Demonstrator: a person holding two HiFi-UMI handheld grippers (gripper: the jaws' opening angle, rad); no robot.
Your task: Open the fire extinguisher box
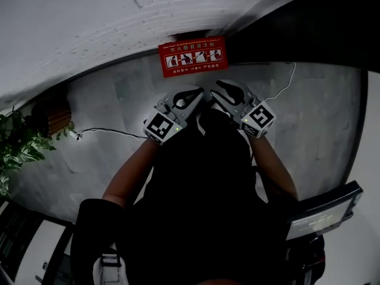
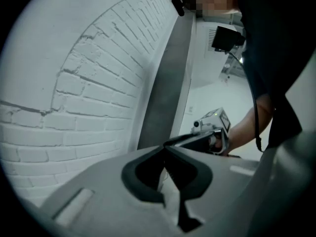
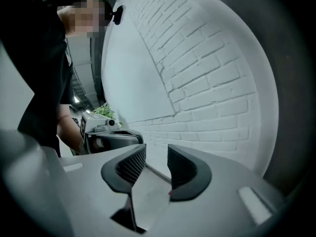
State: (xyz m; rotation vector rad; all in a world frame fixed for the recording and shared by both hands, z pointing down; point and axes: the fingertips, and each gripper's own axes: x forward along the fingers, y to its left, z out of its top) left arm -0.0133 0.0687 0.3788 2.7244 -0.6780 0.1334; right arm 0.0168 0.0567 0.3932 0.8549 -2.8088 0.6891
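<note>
A red fire extinguisher box (image 1: 193,56) with white pictograms stands on the grey floor against the white brick wall. I hold both grippers side by side just short of it, pointing toward it. The left gripper (image 1: 199,97) is shut, its black pads (image 2: 148,169) meeting at the tips with nothing between them. The right gripper (image 1: 221,91) is open: a gap shows between its ribbed pads (image 3: 131,164) and only floor and the wall's base are seen through it. Neither gripper touches the box.
The white brick wall (image 1: 89,22) runs behind the box, with a dark panel (image 1: 320,22) to its right. A leafy plant (image 1: 18,147) stands at the left. A thin cable (image 1: 113,132) lies across the floor. A dark screen-like device (image 1: 323,215) sits at the lower right.
</note>
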